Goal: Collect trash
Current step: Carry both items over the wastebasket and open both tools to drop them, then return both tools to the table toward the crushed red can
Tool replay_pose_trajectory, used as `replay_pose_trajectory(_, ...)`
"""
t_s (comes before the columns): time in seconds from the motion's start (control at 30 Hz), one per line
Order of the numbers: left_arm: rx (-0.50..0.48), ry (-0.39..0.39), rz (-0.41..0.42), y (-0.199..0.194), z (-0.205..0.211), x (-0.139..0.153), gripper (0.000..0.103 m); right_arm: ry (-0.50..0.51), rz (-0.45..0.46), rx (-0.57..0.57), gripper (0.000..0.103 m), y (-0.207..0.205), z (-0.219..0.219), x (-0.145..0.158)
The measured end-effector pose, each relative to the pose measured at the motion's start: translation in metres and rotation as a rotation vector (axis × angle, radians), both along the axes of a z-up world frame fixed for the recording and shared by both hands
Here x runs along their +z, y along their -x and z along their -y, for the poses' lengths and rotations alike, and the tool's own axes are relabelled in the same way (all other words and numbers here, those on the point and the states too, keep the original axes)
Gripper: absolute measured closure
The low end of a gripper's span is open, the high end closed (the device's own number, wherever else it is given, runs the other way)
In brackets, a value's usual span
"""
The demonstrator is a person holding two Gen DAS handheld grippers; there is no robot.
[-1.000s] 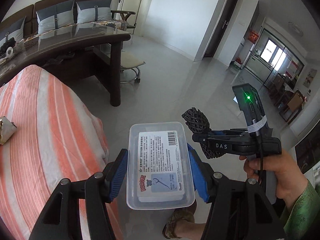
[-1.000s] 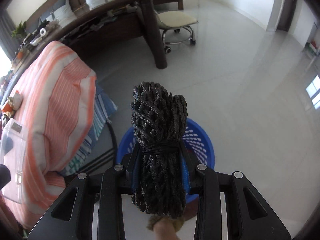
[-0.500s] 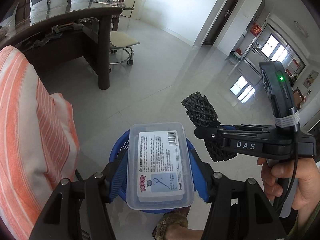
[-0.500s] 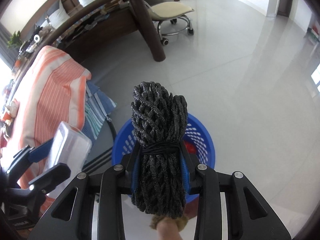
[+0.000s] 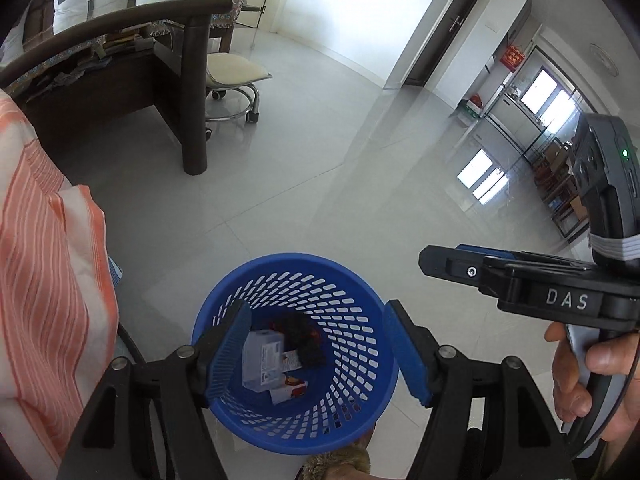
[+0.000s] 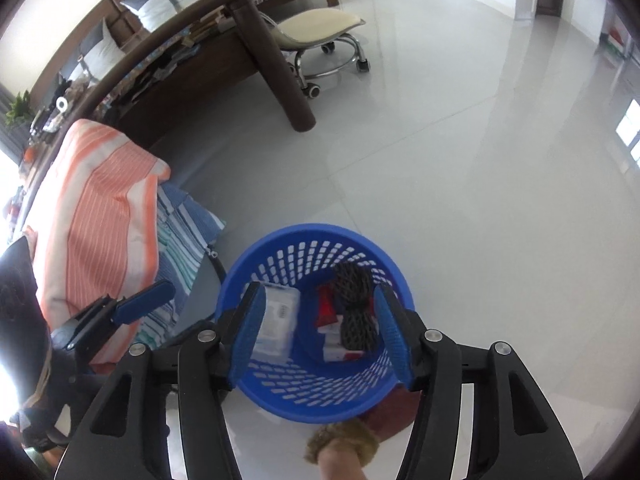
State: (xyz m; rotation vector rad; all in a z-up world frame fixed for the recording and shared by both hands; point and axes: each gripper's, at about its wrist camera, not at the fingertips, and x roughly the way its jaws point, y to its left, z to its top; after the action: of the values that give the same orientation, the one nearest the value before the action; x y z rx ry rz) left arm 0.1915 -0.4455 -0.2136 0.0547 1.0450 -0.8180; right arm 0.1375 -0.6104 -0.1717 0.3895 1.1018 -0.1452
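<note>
Blue basket (image 5: 360, 412) stands on the tiled floor (image 5: 320, 168) beside the striped bed cover (image 5: 44, 280). Left tool (image 5: 316, 344) and right tool (image 6: 320, 328) both hang over its rim, fingers spread wide, holding nothing. Clear box (image 6: 278, 322) and black rope bundle (image 6: 354, 308) lie inside the basket, below the tools.

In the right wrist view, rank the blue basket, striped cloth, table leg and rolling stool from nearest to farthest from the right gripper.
1. Blue basket, directly below the right gripper.
2. Striped cloth, left.
3. Table leg, ahead.
4. Rolling stool, just beyond the leg.
</note>
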Motion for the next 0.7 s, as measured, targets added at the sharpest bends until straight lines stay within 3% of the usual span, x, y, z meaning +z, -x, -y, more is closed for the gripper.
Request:
replay_pose_trajectory(0.13, 0.03, 0.039, 0.06, 0.008, -0.02, 0.033, 0.033, 0.071, 0.074, -0.021, 0.036, 0.004, 0.001, 0.021)
replay_pose_trajectory(0.27, 0.085, 0.071, 0.134, 0.029, -0.058, 0.068, 0.03, 0.177, 0.171, -0.046, 0.017, 0.008, -0.008, 0.048)
replay_pose_trajectory(0.33, 0.105, 0.08, 0.164, 0.044, -0.084, 0.08, 0.027, 0.221, 0.224, -0.051, 0.012, 0.009, -0.017, 0.062)
replay_pose_trajectory(0.5, 0.138, 0.0, 0.215, 0.073, -0.157, 0.091, 0.023, 0.264, 0.345, 0.006, 0.007, 0.009, -0.057, 0.09)
replay_pose_trajectory(0.7, 0.332, -0.093, 0.195, 0.076, -0.266, 0.09, 0.019, 0.243, 0.444, 0.179, 0.006, 0.009, -0.14, 0.104)
